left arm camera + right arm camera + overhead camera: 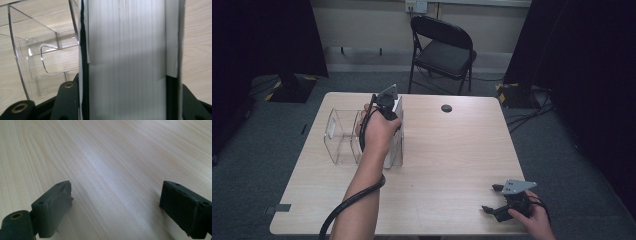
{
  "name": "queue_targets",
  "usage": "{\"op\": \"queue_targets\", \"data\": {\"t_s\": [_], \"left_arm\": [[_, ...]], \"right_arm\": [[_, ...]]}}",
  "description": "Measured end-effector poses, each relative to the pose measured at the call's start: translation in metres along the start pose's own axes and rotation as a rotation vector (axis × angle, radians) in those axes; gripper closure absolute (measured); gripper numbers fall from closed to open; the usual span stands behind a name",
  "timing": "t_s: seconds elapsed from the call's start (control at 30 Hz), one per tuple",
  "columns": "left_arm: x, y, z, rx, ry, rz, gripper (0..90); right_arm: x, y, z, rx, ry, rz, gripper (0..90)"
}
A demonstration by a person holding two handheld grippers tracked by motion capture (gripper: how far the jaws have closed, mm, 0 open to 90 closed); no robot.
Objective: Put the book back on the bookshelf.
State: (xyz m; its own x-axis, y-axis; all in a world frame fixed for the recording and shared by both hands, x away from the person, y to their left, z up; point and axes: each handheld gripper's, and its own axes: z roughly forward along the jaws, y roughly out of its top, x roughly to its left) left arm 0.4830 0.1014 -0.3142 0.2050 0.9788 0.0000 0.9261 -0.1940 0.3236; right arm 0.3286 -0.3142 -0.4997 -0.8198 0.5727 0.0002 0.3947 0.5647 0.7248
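Left tool (pixel 388 102) points down, jaws clamped; right tool (pixel 493 199) lies low, jaws spread wide.

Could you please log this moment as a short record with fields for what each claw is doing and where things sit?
left claw: shut on white book, seen between its jaws
white book: upright, at the right end of the clear holder
clear holder: on table, left of middle
right claw: open, nothing between the jaws, low over the table's near right corner
folding chair: beyond the table
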Motion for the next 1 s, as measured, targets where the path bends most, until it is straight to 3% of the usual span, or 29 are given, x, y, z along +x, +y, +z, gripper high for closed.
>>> {"op": "queue_targets", "data": {"t_s": [0.23,0.57,0.6,0.73,1.0], "left_arm": [[0.0,-0.002,-0.001,-0.007,0.004,0.013,49.4],[0.003,-0.004,-0.005,-0.022,-0.032,0.01,47.3],[0.005,-0.004,-0.006,-0.023,-0.031,0.032,47.0],[0.004,-0.006,-0.01,-0.042,-0.027,0.049,45.8],[0.007,-0.012,-0.014,-0.053,-0.058,0.053,44.1]], "right_arm": [[0.0,0.0,0.0,0.0,0.001,0.0,9.4],[0.0,0.0,0.0,0.0,0.001,-0.003,9.4],[0.0,0.0,0.0,0.0,0.001,-0.003,9.4],[0.0,0.0,0.0,0.0,0.001,-0.002,9.4],[0.0,0.0,0.0,0.001,0.001,-0.001,9.4]]}}
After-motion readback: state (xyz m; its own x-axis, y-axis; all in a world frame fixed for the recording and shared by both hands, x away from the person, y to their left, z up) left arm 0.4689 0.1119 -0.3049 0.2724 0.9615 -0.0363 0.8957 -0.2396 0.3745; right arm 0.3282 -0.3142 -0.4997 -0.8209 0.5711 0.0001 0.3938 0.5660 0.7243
